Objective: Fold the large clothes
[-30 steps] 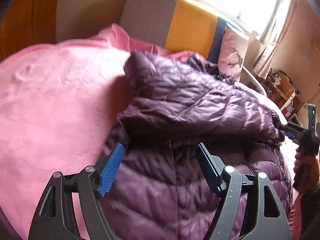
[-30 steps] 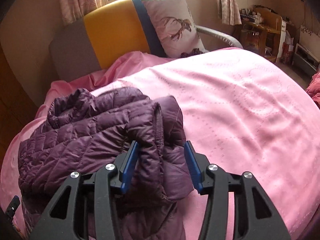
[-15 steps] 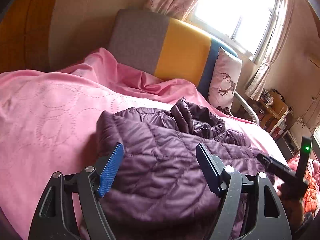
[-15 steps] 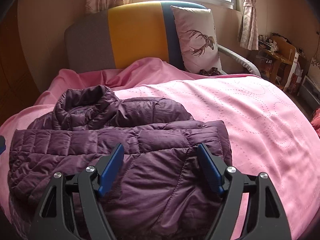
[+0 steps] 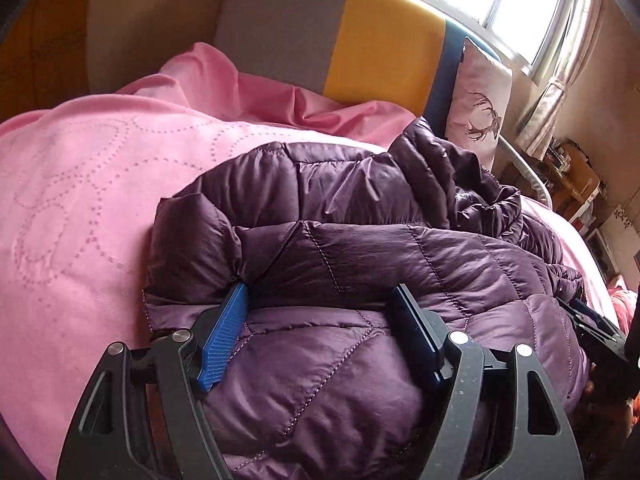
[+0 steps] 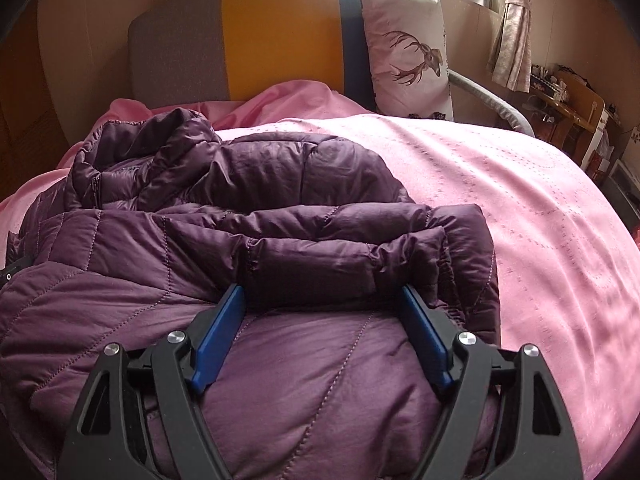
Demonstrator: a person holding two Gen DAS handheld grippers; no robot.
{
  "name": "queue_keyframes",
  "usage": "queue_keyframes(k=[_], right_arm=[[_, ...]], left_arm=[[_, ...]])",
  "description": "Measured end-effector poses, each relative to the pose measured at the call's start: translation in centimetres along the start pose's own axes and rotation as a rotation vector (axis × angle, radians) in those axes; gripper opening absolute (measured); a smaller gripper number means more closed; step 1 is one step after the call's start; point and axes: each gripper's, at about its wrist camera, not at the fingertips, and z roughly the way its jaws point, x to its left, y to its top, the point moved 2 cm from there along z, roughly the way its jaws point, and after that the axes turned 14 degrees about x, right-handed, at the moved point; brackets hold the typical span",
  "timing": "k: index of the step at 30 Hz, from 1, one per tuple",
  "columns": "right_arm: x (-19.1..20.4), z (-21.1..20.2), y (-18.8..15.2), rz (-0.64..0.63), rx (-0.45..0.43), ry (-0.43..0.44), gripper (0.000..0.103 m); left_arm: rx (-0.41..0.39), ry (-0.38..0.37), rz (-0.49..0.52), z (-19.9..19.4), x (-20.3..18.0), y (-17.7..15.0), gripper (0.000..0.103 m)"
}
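A purple quilted jacket (image 5: pixel 360 256) is seen folded into a puffy bundle on a pink bedspread (image 5: pixel 80 208) stitched with dotted rings. Its shell is shiny and creased, sewn in angular panels. The left gripper (image 5: pixel 320 304) is held wide apart, blue ribbed pads pressed against a fold; the right gripper (image 6: pixel 324 300) is likewise spread over the sleeve roll, nothing being clamped.

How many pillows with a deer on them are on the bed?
1. The white square pillow with a brown deer print leans upright against the blue end of the headboard, behind the pink quilted bedspread. Others may be hidden.
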Motion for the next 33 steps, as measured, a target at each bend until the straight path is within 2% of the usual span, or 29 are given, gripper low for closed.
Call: queue_keyframes(k=[7, 9, 11, 14, 19, 24, 28, 30, 33], right_arm=[[-0.1, -0.2, 0.0, -0.005, -0.001, -0.009, 0.080], [0.0, -0.8, 0.1, -0.012, -0.002, -0.001, 0.085], [0.5, -2.2, -0.1, -0.037, -0.016, -0.019, 0.093], [1.9, -4.8, -1.4, -0.063, -0.053, 0.030, 0.095], [4.8, -6.0, -3.8, -0.153, -0.055, 0.004, 0.097], [4.2, -3.3, -3.9, -0.109, 0.007, 0.020, 0.101], [4.0, -1.2, -3.5, -0.098, 0.066, 0.030, 0.101], [4.3, -1.1, -3.5, -0.107, 0.068, 0.010, 0.101], [4.1, -1.4, -3.7, -0.098, 0.061, 0.024, 0.101]], left_arm=[[0.019, 0.055, 0.015, -1.2, -0.9, 0.0, 0.073], [-0.003, 0.080, 0.016, -3.2, -1.7, -0.7, 0.078], [-0.049, 0.078, 0.060, -5.5, -3.1, -2.0, 0.079], [-0.085, 0.066, 0.131, -7.2, -5.1, -4.3, 0.083], [-0.028, 0.079, 0.161, -5.3, -6.8, -6.7, 0.083], [0.016, 0.086, 0.141, -3.1, -6.2, -6.9, 0.085], [0.017, 0.119, 0.149, -2.0, -6.4, -7.2, 0.086], [0.024, 0.151, 0.156, -1.7, -6.8, -7.2, 0.087], [0.008, 0.152, 0.143, -2.8, -6.9, -7.3, 0.087]])
